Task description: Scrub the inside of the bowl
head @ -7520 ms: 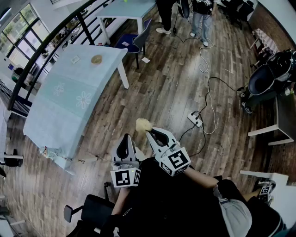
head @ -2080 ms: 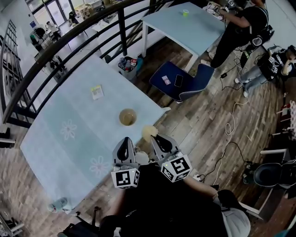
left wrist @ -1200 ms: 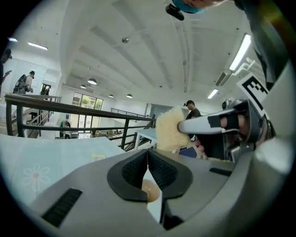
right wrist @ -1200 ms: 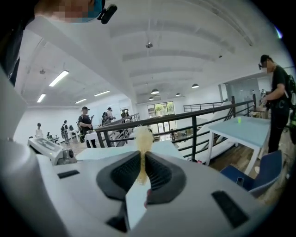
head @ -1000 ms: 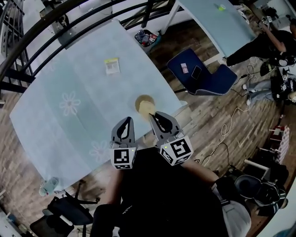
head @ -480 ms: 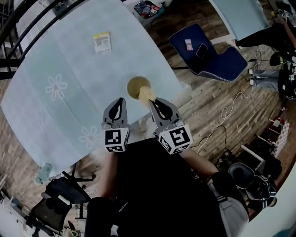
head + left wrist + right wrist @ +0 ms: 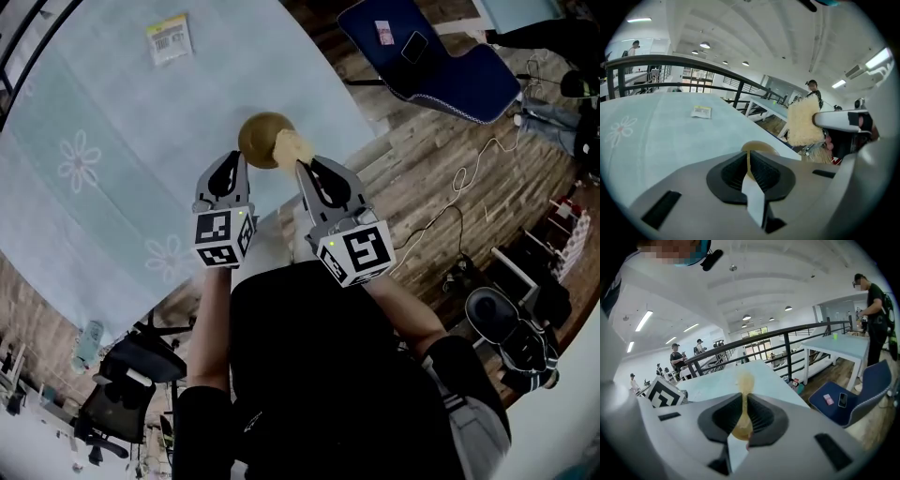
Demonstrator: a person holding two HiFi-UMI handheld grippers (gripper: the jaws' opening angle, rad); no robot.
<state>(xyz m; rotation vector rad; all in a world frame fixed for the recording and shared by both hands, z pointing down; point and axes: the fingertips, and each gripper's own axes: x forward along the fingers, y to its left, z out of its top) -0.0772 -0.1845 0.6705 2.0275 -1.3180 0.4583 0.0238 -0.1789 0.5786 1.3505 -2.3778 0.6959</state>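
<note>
Right gripper (image 7: 302, 167) is clamping a yellow scrubbing sponge (image 7: 291, 147), which is sitting just ahead at the right edge of the brown bowl (image 7: 258, 138) on the light-blue table (image 7: 112, 187). Left gripper (image 7: 234, 159), jaws pressed together and empty, is hovering just beside it.

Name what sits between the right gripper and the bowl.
The yellow sponge, clamped in the right gripper's jaws, sits beside the bowl; the head view shows it.
</note>
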